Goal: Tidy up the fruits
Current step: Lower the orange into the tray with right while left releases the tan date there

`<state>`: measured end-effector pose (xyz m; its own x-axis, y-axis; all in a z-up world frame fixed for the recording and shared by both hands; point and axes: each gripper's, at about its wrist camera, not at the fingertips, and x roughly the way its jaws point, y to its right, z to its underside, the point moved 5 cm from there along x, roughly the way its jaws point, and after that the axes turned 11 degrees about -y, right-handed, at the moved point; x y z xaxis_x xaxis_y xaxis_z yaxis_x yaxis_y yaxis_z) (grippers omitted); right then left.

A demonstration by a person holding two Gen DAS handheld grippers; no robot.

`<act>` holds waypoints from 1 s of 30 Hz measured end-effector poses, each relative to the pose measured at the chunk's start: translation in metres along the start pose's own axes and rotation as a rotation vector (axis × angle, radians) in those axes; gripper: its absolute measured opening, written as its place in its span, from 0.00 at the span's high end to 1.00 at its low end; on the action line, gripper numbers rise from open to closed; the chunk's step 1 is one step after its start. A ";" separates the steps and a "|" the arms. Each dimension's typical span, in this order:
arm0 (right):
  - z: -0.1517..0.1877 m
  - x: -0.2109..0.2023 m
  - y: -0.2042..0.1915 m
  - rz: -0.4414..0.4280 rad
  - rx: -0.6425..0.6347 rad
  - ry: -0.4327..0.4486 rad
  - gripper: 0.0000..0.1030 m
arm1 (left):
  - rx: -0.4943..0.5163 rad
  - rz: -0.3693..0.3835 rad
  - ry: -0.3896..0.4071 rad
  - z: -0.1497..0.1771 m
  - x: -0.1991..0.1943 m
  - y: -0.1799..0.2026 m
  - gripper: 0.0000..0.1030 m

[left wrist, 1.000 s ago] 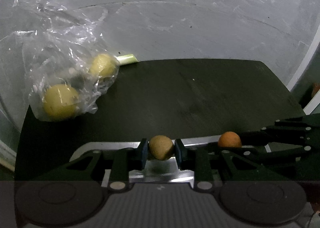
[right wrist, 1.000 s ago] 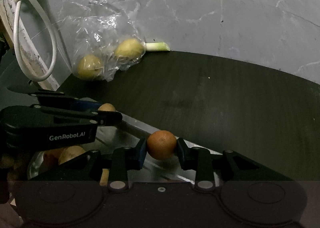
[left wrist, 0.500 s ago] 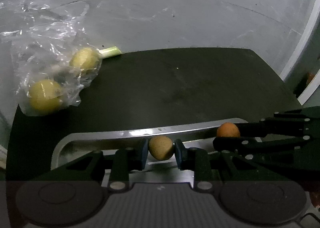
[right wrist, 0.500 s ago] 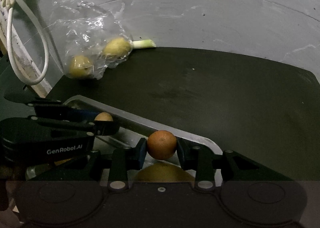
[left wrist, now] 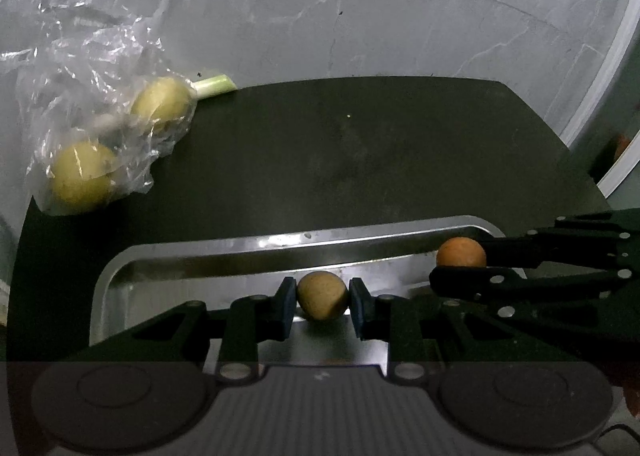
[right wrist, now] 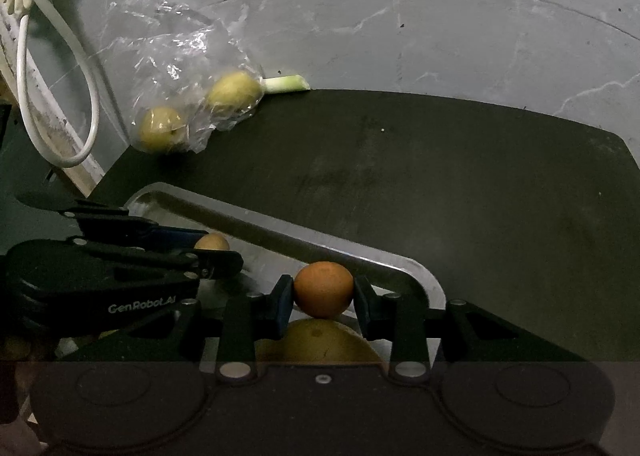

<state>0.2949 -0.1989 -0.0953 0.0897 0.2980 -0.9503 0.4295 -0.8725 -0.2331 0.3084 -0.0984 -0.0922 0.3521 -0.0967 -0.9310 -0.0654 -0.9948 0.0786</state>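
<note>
As before, both tongs grip fruit (left wrist: 322, 295).

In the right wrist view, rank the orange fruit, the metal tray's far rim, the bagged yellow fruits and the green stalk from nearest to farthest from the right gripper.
1. Orange fruit, held in the right gripper.
2. Metal tray's far rim, just ahead.
3. Bagged yellow fruits, far left; the two are too close to call.
4. Green stalk, just beyond the bag.

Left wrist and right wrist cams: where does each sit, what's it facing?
Left wrist: on the left hand-held gripper, looking along its fingers at the brown fruit over the metal tray.
Right wrist: on the right hand-held gripper, facing the orange fruit.
Shared: tray, each other's gripper, bagged yellow fruits.
</note>
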 end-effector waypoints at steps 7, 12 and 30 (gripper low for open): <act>0.003 0.001 -0.001 0.000 -0.005 -0.003 0.67 | -0.023 -0.014 -0.013 0.003 -0.001 -0.001 0.70; 0.001 0.003 -0.006 -0.007 -0.023 -0.007 0.67 | -0.050 -0.030 -0.020 0.002 0.000 -0.005 0.70; 0.002 0.003 -0.014 -0.007 -0.055 -0.005 0.64 | -0.109 -0.054 -0.039 0.008 -0.004 -0.012 0.70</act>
<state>0.2876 -0.1861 -0.0952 0.0826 0.3018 -0.9498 0.4790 -0.8477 -0.2278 0.3003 -0.0854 -0.0923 0.3155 -0.0442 -0.9479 0.0556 -0.9963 0.0649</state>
